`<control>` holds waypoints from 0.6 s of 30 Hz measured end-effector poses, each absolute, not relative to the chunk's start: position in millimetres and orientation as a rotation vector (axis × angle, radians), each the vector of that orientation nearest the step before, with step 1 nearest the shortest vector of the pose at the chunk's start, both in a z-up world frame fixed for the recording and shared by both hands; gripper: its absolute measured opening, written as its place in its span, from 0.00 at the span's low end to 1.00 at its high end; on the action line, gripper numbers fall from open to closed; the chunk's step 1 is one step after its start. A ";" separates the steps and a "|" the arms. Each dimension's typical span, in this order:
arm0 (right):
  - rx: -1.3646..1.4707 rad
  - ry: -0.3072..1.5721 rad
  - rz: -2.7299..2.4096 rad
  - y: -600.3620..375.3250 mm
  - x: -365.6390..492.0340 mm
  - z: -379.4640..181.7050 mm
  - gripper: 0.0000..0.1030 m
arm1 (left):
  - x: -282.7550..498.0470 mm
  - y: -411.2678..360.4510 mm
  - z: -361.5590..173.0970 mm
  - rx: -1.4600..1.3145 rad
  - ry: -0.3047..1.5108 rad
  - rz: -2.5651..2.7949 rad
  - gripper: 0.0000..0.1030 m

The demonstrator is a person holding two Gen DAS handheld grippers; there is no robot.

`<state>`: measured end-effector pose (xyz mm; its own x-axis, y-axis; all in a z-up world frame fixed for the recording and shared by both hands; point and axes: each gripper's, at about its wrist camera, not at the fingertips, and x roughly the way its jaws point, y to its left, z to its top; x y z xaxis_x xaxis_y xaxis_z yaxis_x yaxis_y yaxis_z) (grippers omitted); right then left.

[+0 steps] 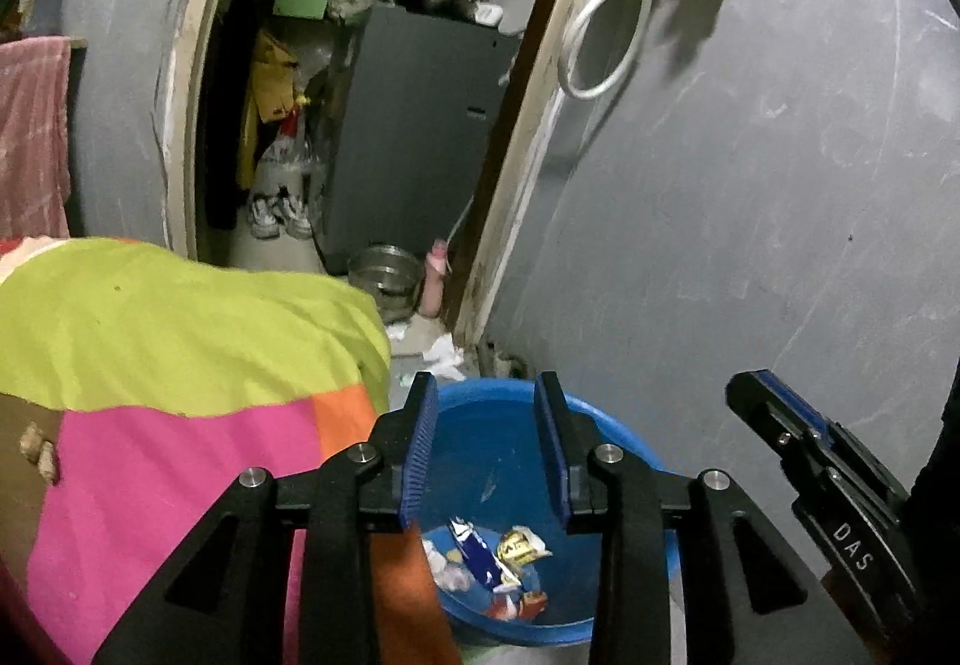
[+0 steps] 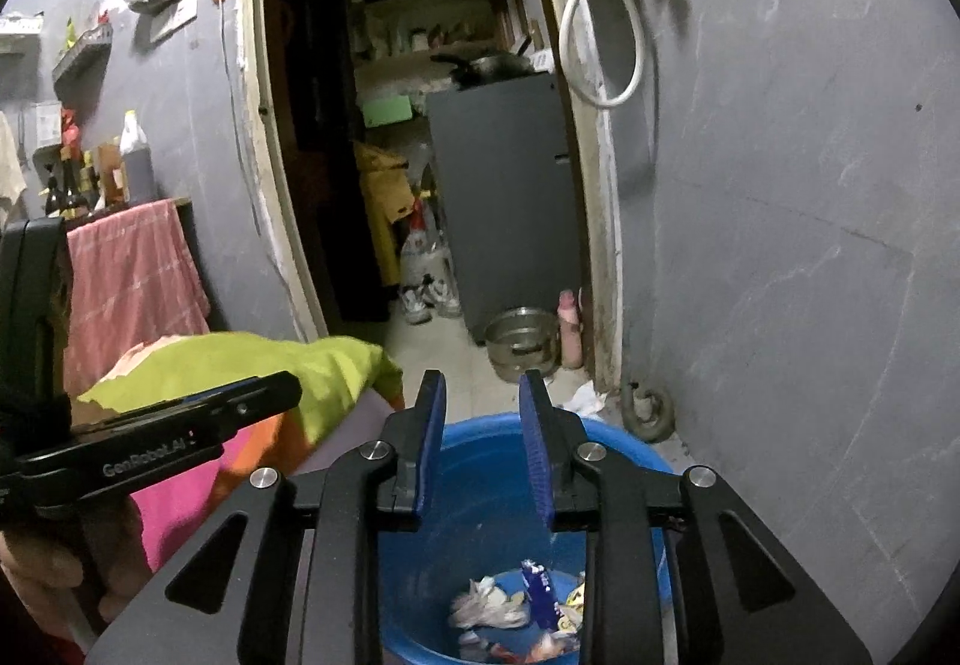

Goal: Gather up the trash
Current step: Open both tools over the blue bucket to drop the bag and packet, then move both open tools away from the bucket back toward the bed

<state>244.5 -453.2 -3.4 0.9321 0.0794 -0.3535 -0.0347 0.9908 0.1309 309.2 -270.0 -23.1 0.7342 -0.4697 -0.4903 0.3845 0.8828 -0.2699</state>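
- Both grippers hang over the blue tub (image 1: 576, 419) standing on the floor at the foot of the grey wall (image 1: 750, 197), beside the corner of the bed under its green, pink and orange cover (image 1: 180, 341)
- The left gripper (image 1: 489, 395) stands partly open with nothing between its blue pads; the right gripper (image 2: 483, 395) likewise, jaws narrowly parted and empty
- The collected trash (image 1: 486, 557) lies at the bottom of the tub: a blue-and-white wrapper, a yellowish packet, crumpled white paper and an orange-red scrap, all light and creased
- Risk, as a judgement: loose white paper scraps (image 1: 441, 350) lie on the floor by the doorway, beyond the tub's far rim, and could be overlooked
- Reaching for them, a gripper may catch the tub's rim and tip or shove it, spilling the wrappers
- Thin, flat paper may slip from narrow pads, or the bed cover's hanging edge may snag a finger
- The steel pot (image 2: 519, 335) near the door frame crowds that reach
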 end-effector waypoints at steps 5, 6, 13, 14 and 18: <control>0.119 0.280 0.049 -446.6 230.1 19.3 0.30 | 296.2 -243.7 5.2 -0.190 0.508 -0.452 0.45; 0.123 0.262 0.053 -444.9 227.1 23.6 0.42 | 292.8 -237.5 11.4 -0.193 0.494 -0.450 0.49; 0.103 0.147 0.093 -411.8 203.7 57.6 0.55 | 261.8 -190.1 52.4 -0.172 0.367 -0.400 0.78; 0.102 0.130 0.098 -405.9 200.2 62.1 0.59 | 255.6 -180.6 59.0 -0.165 0.337 -0.384 0.83; 0.097 0.079 0.127 -383.9 190.5 76.7 0.75 | 236.9 -156.0 73.3 -0.143 0.265 -0.346 0.89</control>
